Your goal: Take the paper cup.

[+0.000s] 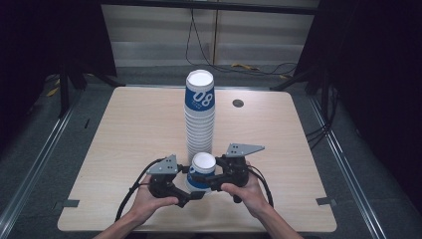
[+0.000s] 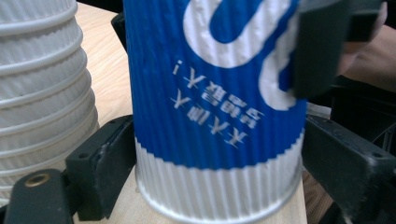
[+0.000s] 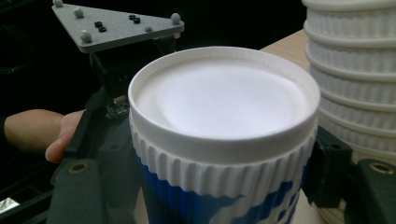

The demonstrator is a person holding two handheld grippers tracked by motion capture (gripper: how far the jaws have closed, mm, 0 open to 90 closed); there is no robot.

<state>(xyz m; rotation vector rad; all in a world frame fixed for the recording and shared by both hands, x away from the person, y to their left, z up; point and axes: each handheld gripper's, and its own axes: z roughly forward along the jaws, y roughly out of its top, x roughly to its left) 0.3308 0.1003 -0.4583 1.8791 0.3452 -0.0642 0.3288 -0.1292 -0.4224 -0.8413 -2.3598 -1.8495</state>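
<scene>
High view first: a single blue-and-white cup [image 1: 203, 172] stood upside down on the worktop [image 1: 124, 139], base facing up, long axis vertical, right in front of a tall stack of cups [image 1: 200, 114] and just beside its foot. The left tool [image 1: 186, 186] and right tool [image 1: 205, 180] both came in around it from either side, hands behind them.

Left tool view gave what the top camera couldn't: the printed lettering on the cup [image 2: 215, 107] was inverted and the rim sat flat on the wood. Its black jaws pressed the ribbed wall on both sides, so it was pinching the cup.

Right tool view showed the recessed white base of the cup [image 3: 224, 100], its jaws clamped against the cup just under the top edge, the stack [image 3: 355, 79] at right
</scene>
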